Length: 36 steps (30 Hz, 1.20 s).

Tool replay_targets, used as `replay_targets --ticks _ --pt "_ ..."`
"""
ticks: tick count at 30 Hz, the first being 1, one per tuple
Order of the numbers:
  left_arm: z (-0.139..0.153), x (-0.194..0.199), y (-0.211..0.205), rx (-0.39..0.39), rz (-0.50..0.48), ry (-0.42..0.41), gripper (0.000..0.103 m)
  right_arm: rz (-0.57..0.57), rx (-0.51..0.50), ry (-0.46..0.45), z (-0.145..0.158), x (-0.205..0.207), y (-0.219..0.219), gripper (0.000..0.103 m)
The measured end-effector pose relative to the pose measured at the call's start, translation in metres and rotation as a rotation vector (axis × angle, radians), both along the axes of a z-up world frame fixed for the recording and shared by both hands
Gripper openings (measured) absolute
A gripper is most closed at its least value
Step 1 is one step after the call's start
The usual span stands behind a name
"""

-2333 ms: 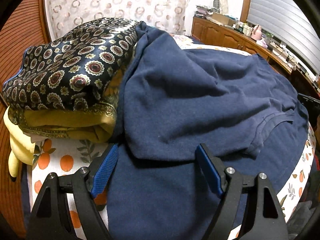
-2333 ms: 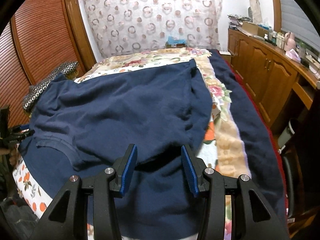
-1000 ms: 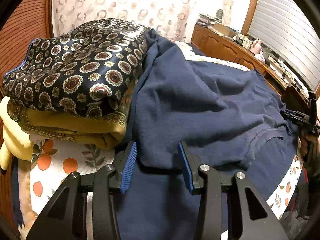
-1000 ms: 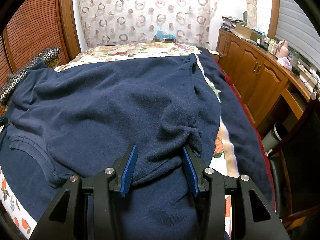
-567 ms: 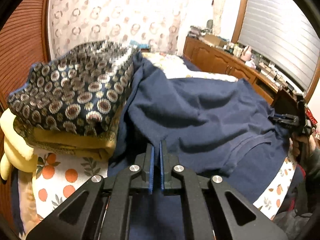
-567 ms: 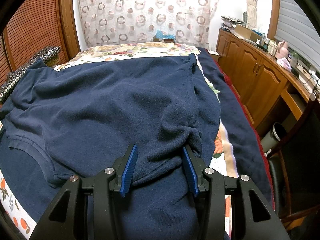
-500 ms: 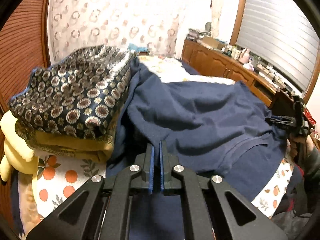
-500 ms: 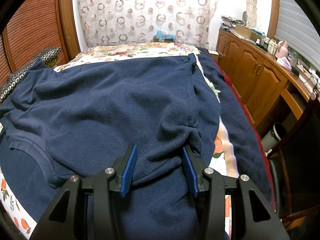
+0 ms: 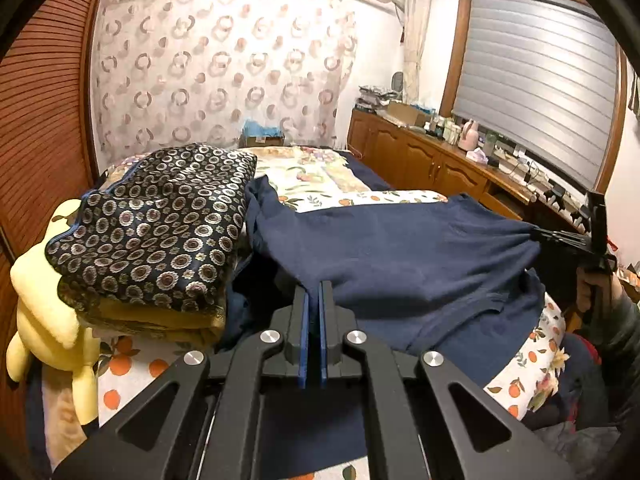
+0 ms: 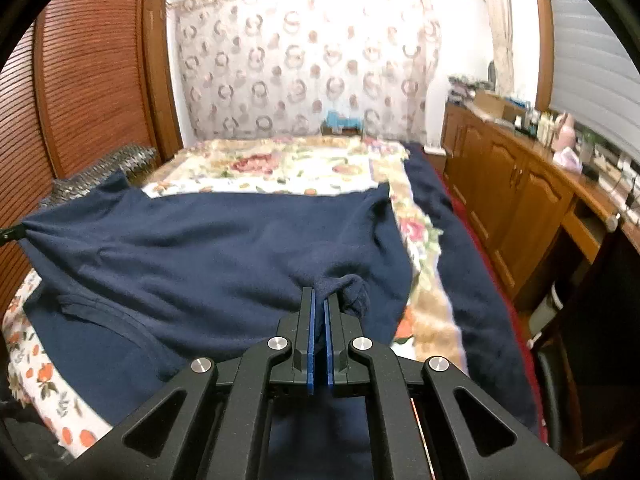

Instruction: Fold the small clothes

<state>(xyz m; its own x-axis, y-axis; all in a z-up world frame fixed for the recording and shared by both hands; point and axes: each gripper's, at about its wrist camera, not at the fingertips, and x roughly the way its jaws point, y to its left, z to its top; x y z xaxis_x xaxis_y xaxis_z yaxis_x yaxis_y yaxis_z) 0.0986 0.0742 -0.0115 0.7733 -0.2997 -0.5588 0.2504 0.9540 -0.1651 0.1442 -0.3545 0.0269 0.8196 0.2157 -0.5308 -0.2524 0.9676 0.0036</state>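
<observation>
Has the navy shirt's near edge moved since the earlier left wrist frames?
Yes. Pinched in the left gripper, the navy shirt edge has lifted off the bed, now level with the folded patterned quilt beside it.

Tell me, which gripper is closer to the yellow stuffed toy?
The left. The left gripper pinches the navy shirt beside the patterned folded blanket, where the yellow stuffed toy hangs. The right gripper clamps the shirt's opposite end, toward the wooden cabinets.

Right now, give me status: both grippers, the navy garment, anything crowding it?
Left gripper shut on navy garment. Right gripper shut on its other near corner. Near edge lifted off bed. Folded patterned quilt against garment's left side.
</observation>
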Motion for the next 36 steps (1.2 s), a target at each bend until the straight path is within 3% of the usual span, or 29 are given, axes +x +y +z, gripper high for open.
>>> replay_targets --ticks 6,10,16,20,22,26,28,30,36 --pt "-0.001 -0.021 0.012 -0.029 0.019 -0.002 0.005 0.029 0.023 -0.037 0.016 -0.04 -0.014 0.003" --pt "-0.019 -0.031 0.014 0.006 0.054 0.046 0.005 0.042 0.009 0.005 -0.002 -0.056 -0.014 0.003" --pt "-0.059 -0.027 0.017 0.024 0.078 0.157 0.005 0.048 0.015 0.123 -0.046 -0.045 -0.014 0.003" --pt "-0.069 -0.027 0.015 0.041 0.09 0.181 0.006 0.042 0.03 0.142 -0.051 -0.045 -0.018 0.003" --pt "-0.07 -0.027 0.014 0.053 0.091 0.186 0.009 0.036 0.033 0.135 -0.048 -0.045 -0.021 0.011" --pt "-0.067 -0.026 0.013 0.081 0.112 0.166 0.044 0.009 0.04 0.094 -0.038 -0.053 -0.031 0.019" --pt "-0.067 -0.024 0.017 0.06 0.116 0.166 0.054 -0.014 0.031 0.083 -0.039 -0.055 -0.036 0.028" --pt "-0.067 -0.022 0.018 0.053 0.122 0.167 0.078 -0.04 0.014 0.091 -0.046 -0.054 -0.039 0.032" --pt "-0.075 -0.02 0.02 0.056 0.141 0.185 0.079 -0.08 -0.022 0.162 -0.078 -0.043 -0.038 0.033"
